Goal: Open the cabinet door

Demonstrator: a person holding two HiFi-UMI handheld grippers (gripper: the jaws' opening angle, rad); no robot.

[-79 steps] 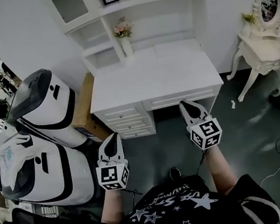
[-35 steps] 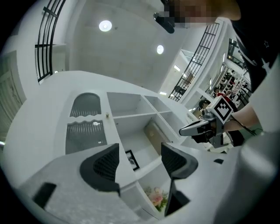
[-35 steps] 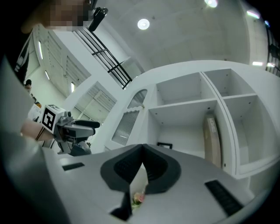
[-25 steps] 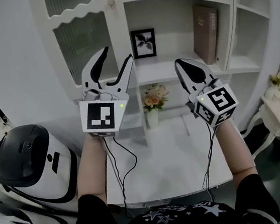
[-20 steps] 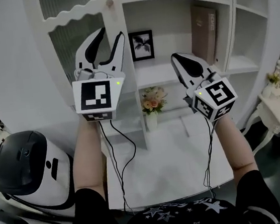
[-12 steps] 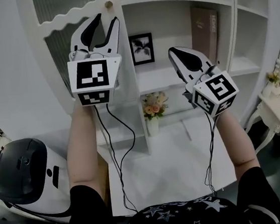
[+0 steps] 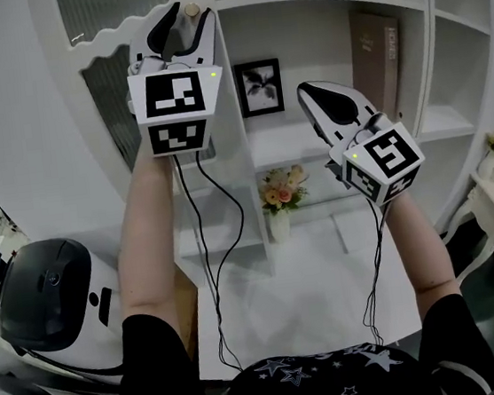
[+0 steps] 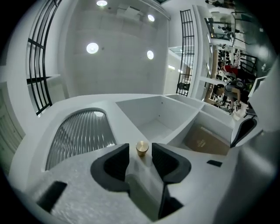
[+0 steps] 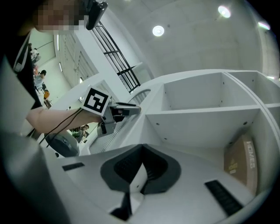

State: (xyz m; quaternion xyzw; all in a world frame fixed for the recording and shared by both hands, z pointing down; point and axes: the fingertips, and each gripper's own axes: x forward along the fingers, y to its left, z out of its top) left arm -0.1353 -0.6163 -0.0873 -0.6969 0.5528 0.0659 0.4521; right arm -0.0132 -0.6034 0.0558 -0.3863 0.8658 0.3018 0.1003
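The left gripper (image 7: 182, 21), white plastic with dark pads, is raised on an outstretched forearm and tilts upward; its jaws are opening, and the small round brass knob (image 8: 141, 148) stands between them with a gap on either side; the knob sits on the white frame of the cabinet door (image 7: 113, 88), an arched panel of ribbed glass; the right gripper (image 7: 308, 93) hangs beside it, jaws together and empty; below lies the smooth white bench (image 7: 321, 290); behind, open shelves hold a brown book (image 7: 378, 49).

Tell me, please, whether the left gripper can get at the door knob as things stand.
Probably yes: the knob stands between the tips of the left gripper, whose jaws are opening and not pressing it; nothing blocks the way.
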